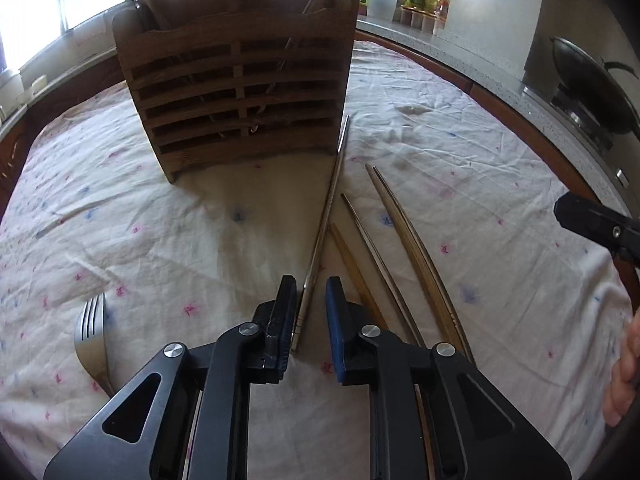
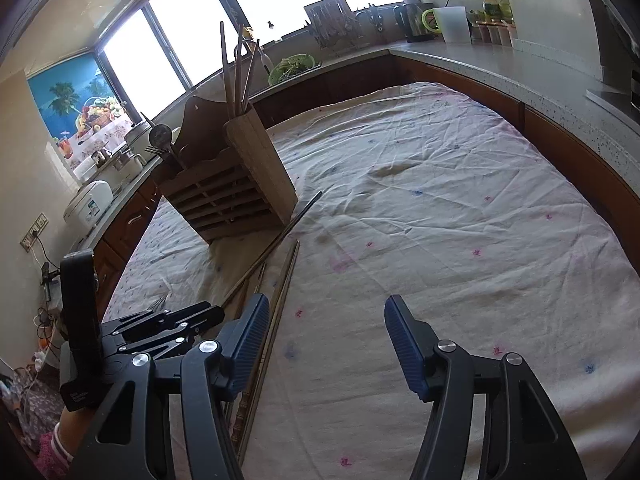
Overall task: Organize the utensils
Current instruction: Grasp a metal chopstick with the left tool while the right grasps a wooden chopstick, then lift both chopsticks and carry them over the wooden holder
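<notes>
Lying at far left on the wrinkled floral tablecloth (image 1: 460,128), a metal fork (image 1: 91,330) rests tines away from the camera, partly hidden under the left gripper's frame. Behind it, toward the windows, stands the slatted wooden utensil holder (image 1: 240,92); its left compartment holds forks and a spoon, its right compartment several upright chopsticks (image 2: 236,76). The left gripper (image 1: 311,308) sits low over the cloth, jaws narrowly apart, straddling the near end of a metal chopstick (image 1: 326,216); the left pad appears to touch the stick, the right pad stands off it with a visible gap. That stick's far tip reaches the holder's lower right corner. Just right of it lie a short wooden chopstick (image 1: 354,268), a thinner dark one (image 1: 376,252), and a pair of long bamboo chopsticks (image 1: 416,248), fanned and not crossing. The right gripper (image 2: 326,344) hovers over bare cloth right of these, jaws wide apart, holding nothing.
</notes>
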### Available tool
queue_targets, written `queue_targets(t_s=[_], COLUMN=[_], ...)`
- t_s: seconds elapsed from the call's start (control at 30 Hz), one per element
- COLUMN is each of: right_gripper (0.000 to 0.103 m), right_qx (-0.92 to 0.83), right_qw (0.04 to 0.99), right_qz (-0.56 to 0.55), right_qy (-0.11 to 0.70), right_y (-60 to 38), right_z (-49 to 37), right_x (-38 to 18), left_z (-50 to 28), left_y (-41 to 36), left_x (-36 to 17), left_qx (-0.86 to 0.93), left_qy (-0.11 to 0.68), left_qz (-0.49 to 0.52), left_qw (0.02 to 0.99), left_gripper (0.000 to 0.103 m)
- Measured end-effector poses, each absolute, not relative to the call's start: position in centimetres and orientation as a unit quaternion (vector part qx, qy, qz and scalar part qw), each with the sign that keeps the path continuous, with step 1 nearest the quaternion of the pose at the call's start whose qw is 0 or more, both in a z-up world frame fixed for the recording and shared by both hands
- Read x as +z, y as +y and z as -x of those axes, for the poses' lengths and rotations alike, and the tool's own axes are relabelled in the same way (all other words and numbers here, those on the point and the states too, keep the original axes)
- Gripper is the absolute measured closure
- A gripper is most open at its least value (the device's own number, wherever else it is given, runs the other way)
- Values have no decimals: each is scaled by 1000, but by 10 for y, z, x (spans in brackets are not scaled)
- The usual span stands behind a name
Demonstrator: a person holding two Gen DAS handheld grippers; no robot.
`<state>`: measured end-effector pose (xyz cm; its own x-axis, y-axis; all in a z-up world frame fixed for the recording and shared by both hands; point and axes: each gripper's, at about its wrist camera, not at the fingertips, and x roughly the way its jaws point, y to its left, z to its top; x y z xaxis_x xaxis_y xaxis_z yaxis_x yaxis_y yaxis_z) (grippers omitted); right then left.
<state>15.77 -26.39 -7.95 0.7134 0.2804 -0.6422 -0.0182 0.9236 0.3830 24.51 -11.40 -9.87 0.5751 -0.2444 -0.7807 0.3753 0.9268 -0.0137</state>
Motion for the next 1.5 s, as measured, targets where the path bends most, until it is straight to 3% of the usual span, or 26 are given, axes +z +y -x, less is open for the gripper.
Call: queue_targets(t_s=[0.23, 0.5, 0.7, 0.87, 0.93, 1.0, 1.33, 1.5], right_gripper=[41, 41, 42, 55, 71, 78, 88, 88], right_qx=[88, 106, 115, 117, 117, 119, 150, 141], right_qw=[908, 903, 903, 902, 898, 892, 876, 879], right_qz=[-179, -172, -160, -140, -136, -136, -100, -91], right_qy=[369, 379, 381, 391, 402, 413, 447, 447], right_y=[-261, -249, -237, -227, -225, -224, -189, -187], right_z=[-163, -165, -171, -187, -200, -213, -247, -256], right_x=[-78, -82, -83, -88, -93, -99, -113, -114], left_z=[-216, -147, -168, -217, -236, -252, -262, -265], left_y=[-102, -48, -38, -68, -80, -90, -58, -47], left_x=[-98, -94, -77, -76, -81, -87, -95, -95], left_qx=[-184, -161, -154, -175, -179, -175, -142, -152], left_qy=[423, 470, 457, 449, 452, 455, 468, 475], left_qz=[-101, -41, -6, -30, -42, -54, -33, -7], left_qw=[881, 867, 876, 876, 873, 871, 871, 867], left_gripper=[96, 96, 81, 81, 81, 81, 83, 83])
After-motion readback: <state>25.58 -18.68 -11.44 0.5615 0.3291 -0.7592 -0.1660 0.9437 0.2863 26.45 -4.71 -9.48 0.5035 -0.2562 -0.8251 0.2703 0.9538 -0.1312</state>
